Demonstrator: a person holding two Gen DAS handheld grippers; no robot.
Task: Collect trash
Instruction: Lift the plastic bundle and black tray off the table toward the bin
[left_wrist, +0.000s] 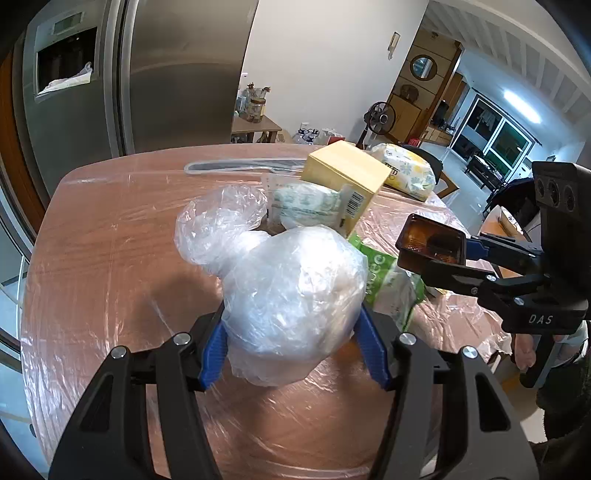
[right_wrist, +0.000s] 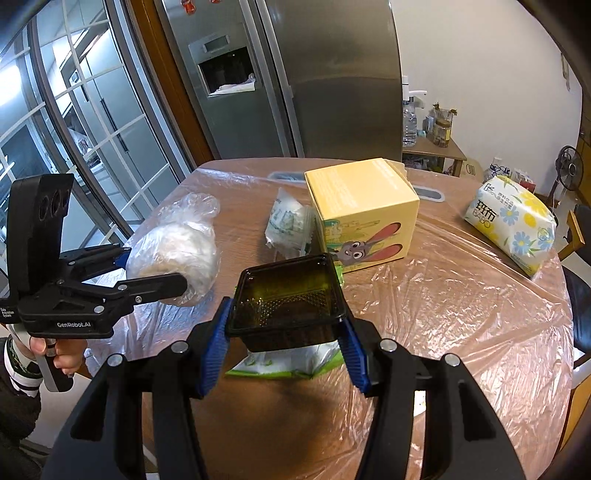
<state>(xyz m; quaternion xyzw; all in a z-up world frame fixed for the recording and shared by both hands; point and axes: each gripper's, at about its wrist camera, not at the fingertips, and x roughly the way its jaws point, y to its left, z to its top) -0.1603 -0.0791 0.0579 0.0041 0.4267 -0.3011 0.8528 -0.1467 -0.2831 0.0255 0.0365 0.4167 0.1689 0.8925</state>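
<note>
The jaws of the left gripper (left_wrist: 291, 347) clamp a crumpled clear plastic bag (left_wrist: 291, 295), lifted off the counter (left_wrist: 110, 240). The jaws of the right gripper (right_wrist: 284, 354) are closed on a dark translucent tray (right_wrist: 288, 299), apparently held above a green-and-white wrapper (right_wrist: 280, 363). Behind stand a yellow box (right_wrist: 362, 210) with a cartoon rabbit and a tissue pack (right_wrist: 513, 221) reading "BABO". The left gripper's body reads "GenRobot.AI".

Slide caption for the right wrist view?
Right claw grips a dark tray above the table; left claw holds a bag.
</note>
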